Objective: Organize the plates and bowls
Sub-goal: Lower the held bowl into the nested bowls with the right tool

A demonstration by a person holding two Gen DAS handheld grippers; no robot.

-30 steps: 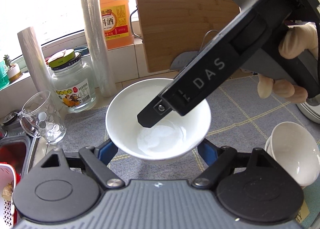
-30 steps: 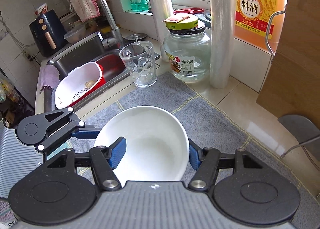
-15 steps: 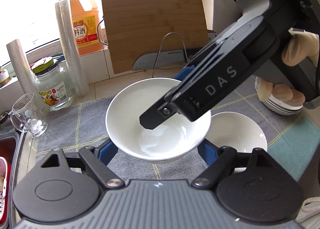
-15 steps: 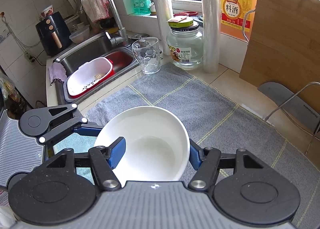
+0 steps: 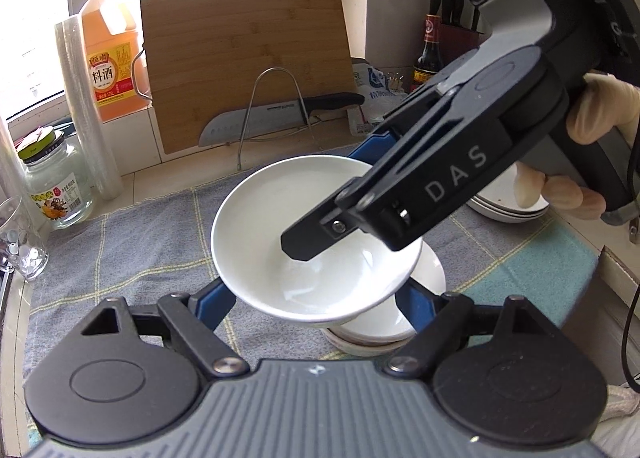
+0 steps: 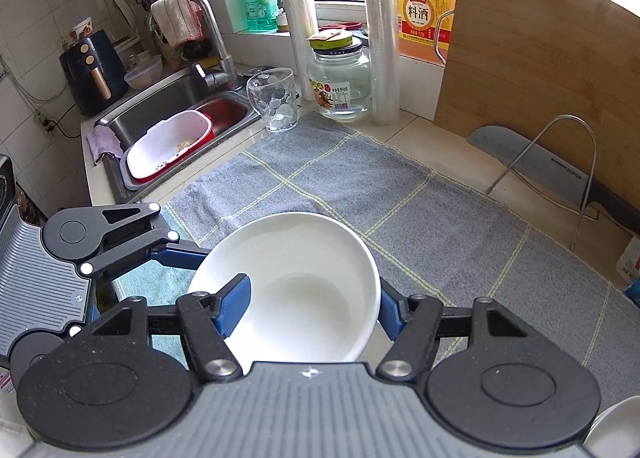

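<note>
While both tongs pinch 1 white bowl (image 5: 280, 234), it hangs over a second bowl (image 5: 428, 274).

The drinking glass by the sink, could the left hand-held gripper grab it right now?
Probably not. The left hand-held gripper is already full with the white bowl, which the right hand-held gripper pinches too. The drinking glass stands unblocked across the grey mat.

Bowl (image 5: 256, 242): plain white (glossy)
Mat (image 6: 360, 186): grey, yellow grid lines
Finger pads (image 6: 232, 304): blue
Cutting board (image 5: 244, 58): light brown wood grain
</note>
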